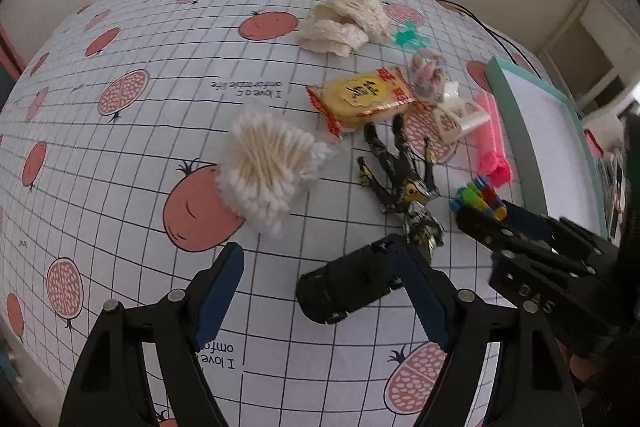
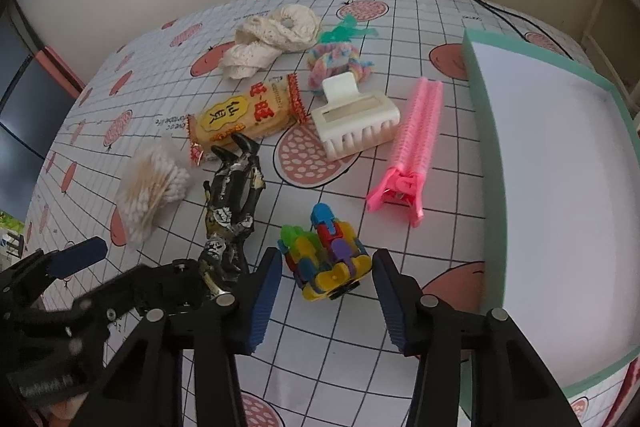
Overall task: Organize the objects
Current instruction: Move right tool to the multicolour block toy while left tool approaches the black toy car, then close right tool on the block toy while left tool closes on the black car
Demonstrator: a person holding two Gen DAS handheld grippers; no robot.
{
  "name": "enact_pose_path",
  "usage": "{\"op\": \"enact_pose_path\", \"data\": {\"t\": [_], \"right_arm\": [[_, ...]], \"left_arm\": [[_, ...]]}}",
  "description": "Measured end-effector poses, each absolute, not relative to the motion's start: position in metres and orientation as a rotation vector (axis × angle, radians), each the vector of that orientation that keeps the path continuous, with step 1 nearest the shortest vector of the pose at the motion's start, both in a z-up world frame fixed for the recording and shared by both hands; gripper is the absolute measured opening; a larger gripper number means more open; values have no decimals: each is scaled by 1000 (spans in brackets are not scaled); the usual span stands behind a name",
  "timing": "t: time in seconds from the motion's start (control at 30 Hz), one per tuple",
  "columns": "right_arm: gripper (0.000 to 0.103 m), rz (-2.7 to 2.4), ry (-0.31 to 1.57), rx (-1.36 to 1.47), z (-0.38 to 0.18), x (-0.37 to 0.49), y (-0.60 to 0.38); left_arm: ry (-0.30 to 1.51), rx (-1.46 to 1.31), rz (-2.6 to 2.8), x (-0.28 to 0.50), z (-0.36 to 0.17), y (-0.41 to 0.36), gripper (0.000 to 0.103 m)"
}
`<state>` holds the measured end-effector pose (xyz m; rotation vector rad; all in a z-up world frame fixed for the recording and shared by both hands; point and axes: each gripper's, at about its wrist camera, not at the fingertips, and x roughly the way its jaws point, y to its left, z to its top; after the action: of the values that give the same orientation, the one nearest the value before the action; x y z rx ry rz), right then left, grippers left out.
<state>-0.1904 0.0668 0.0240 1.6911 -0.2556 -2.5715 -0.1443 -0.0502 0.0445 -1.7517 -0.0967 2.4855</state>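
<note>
Black toy car (image 1: 352,281): glossy, lying on the gridded tablecloth (image 1: 120,155), its right end touching the left gripper's right finger.
Left gripper (image 1: 320,291): low over the cloth, fingers spread wide, holding nothing.
Dark figure (image 2: 234,187): black and gold, lying flat between the cotton swabs (image 2: 150,183) and the block toy.
Multicoloured block toy (image 2: 326,251): just ahead, between the right gripper's (image 2: 326,285) wide-open fingers, ungrasped.
Teal-rimmed box (image 2: 480,131): far right.
</note>
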Motion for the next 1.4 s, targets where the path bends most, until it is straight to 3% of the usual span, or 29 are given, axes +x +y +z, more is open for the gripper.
{"op": "enact_pose_path", "data": {"t": [0.27,0.5,0.83,1.13,1.4], "right_arm": [[46,-2559,-238,1732,15,-191,63],[46,-2554,-239,1725,16,-191,65],[47,-2555,-154,1724,16,-190,59],[47,-2593,-112,1708,16,-190,55],[47,-2592,-77,1719,15,-192,51]], "left_arm": [[78,-1740,2421,-142,39,-31,75],[126,-1745,2375,-139,34,-27,75],[338,-1736,2366,-135,24,-6,75],[398,-1743,2374,-133,17,-5,75],[408,-1742,2360,-132,17,-2,61]]}}
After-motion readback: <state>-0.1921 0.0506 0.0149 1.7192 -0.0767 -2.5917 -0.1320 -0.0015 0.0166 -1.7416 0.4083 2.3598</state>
